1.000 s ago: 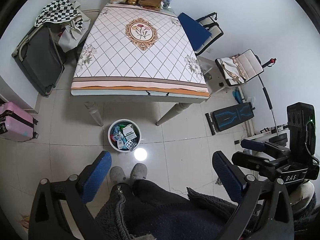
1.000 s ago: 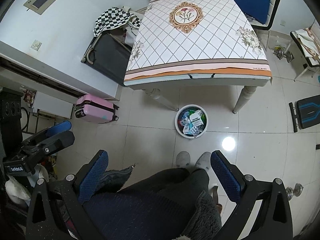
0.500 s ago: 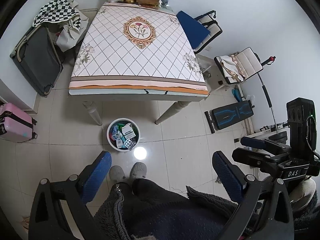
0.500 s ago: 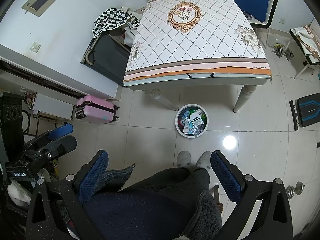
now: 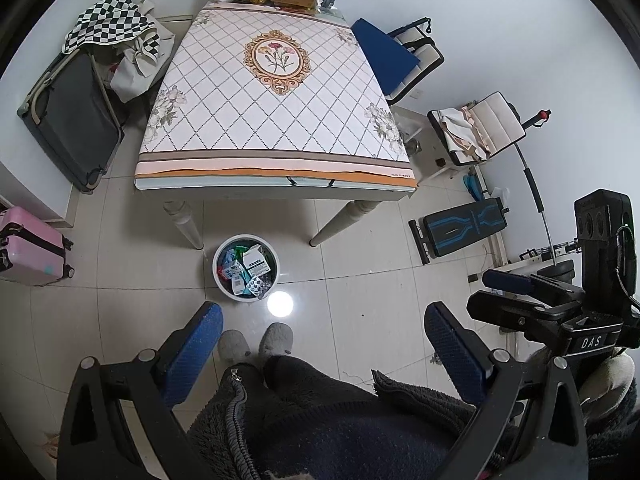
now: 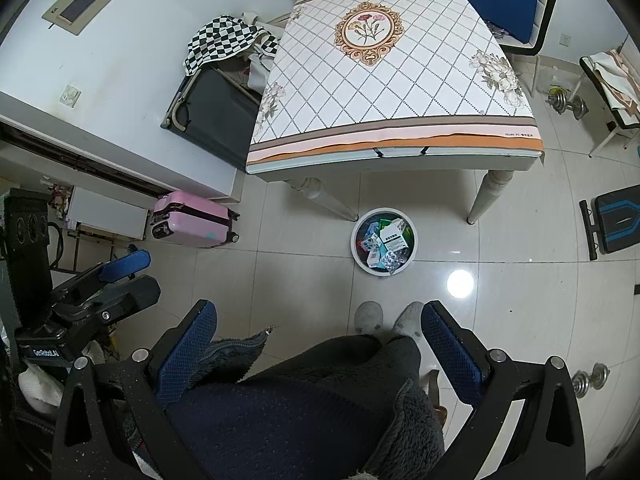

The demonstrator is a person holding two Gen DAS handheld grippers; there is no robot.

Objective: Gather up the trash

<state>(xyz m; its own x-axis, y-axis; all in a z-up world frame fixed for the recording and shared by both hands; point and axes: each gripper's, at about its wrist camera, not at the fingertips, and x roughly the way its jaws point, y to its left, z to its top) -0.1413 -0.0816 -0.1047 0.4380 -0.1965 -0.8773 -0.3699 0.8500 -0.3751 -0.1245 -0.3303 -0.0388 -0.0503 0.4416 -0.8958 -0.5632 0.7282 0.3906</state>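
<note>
Well ahead of claws (image 5: 322, 342): trash bin (image 5: 245, 267).

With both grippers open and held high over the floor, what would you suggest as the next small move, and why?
Probably nothing more than lowering both to rest. The left gripper and right gripper are open and empty, the bin already holds boxes and blister packs, and the tablecloth shows no loose trash; only stacked goods sit at its far edge.
</note>
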